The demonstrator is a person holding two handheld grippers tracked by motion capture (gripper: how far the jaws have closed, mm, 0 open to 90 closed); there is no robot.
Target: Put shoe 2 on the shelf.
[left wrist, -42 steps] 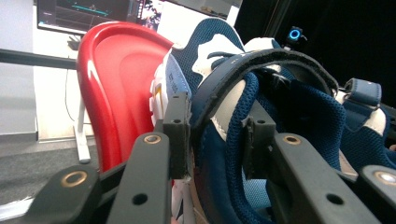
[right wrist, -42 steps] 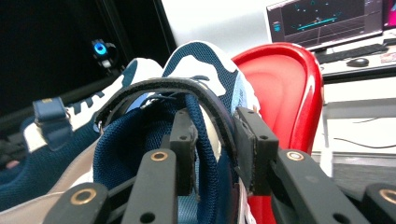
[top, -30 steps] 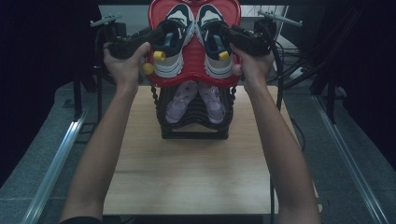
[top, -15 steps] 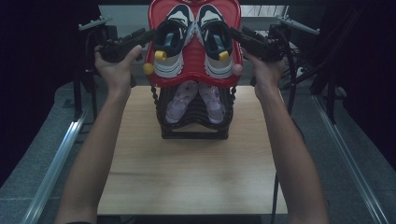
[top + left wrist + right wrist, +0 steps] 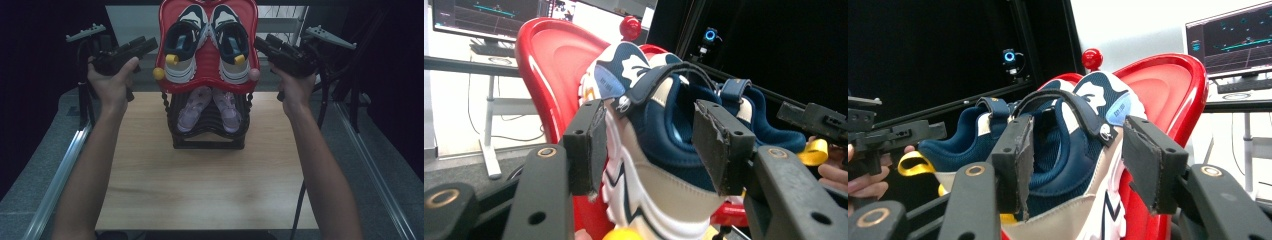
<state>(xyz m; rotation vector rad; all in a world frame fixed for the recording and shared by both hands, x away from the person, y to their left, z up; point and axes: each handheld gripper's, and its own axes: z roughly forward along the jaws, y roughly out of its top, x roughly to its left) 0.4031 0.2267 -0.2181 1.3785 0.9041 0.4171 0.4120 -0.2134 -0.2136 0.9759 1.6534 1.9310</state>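
A pair of navy, white and beige sneakers (image 5: 182,55) lies on a red tray (image 5: 207,86) that tops a black shoe rack (image 5: 207,137). Pink shoes (image 5: 192,107) rest on the rack underneath. My left gripper (image 5: 150,45) hovers open just left of the tray, apart from it. My right gripper (image 5: 260,42) hovers open just right of it; its jaws have just been closing a little with nothing gripped. In the left gripper view the gripper (image 5: 649,150) frames the near sneaker (image 5: 659,125). In the right gripper view the gripper (image 5: 1078,160) frames the other sneaker (image 5: 1068,150).
The rack stands at the back middle of a wooden table (image 5: 200,185). Metal rails (image 5: 65,165) run along both sides. A yellow knob (image 5: 158,73) and a pink knob (image 5: 254,75) stick out from the tray's corners. A monitor (image 5: 1233,40) stands behind.
Both hands have drawn outward, away from the sneakers' sides, left to the left and right to the right. The sneakers and tray stay in place.
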